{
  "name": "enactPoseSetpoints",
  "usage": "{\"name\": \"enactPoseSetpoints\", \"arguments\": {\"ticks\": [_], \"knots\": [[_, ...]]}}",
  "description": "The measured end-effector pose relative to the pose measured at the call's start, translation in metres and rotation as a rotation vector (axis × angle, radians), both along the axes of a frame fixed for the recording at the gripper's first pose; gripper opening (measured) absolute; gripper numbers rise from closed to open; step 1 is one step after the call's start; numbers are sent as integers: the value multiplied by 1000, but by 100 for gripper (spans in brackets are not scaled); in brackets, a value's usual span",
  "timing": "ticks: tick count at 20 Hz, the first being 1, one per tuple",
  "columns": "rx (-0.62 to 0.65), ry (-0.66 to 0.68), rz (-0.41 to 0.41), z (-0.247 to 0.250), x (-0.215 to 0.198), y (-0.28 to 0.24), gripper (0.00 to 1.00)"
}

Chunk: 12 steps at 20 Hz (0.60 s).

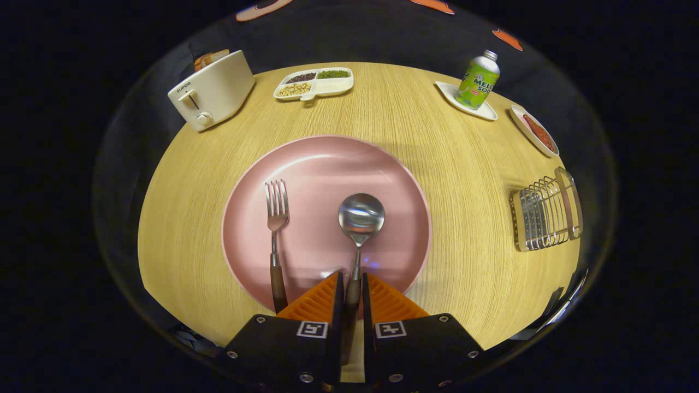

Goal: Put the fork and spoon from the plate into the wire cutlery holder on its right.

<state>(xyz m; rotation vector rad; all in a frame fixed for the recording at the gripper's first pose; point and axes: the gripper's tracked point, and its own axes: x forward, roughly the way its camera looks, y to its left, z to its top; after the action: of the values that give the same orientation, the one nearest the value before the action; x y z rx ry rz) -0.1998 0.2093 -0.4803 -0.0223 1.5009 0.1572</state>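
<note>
The gripper point(353, 284) has its two fingers drawn in close on either side of the spoon point(360, 218), pressing on its dark handle, whose lower end runs down into the narrow gap between them and is lost from sight there. The spoon's round bowl lies face up on the pink plate point(382, 164), just ahead of the fingertips, catching a bright reflection. To its left on the same plate lies the fork point(277, 229), tines pointing away from the gripper, its dark handle reaching over the plate's near rim; the handle's end is partly covered by the gripper's left finger. The plate sits in the middle of a round wooden table point(448, 164). Well to the right of the plate, near the table's edge, stands the wire cutlery holder point(546, 215), bent by the lens so that its inside is hard to make out. Beyond the plate stand a cream toaster point(213, 90) with something in its slots (bread, it seems), a divided dish point(315, 83) of beans, a green bottle point(478, 79) on a small white tray point(489, 113), and a small dish point(538, 134) of something red, too small to tell what
</note>
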Motion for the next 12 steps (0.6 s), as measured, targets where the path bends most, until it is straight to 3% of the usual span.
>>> {"name": "enactPoseSetpoints", "arguments": {"ticks": [6, 12], "knots": [[38, 7, -19, 1, 5, -2, 5], [87, -76, -39, 25, 23, -16, 4]]}}
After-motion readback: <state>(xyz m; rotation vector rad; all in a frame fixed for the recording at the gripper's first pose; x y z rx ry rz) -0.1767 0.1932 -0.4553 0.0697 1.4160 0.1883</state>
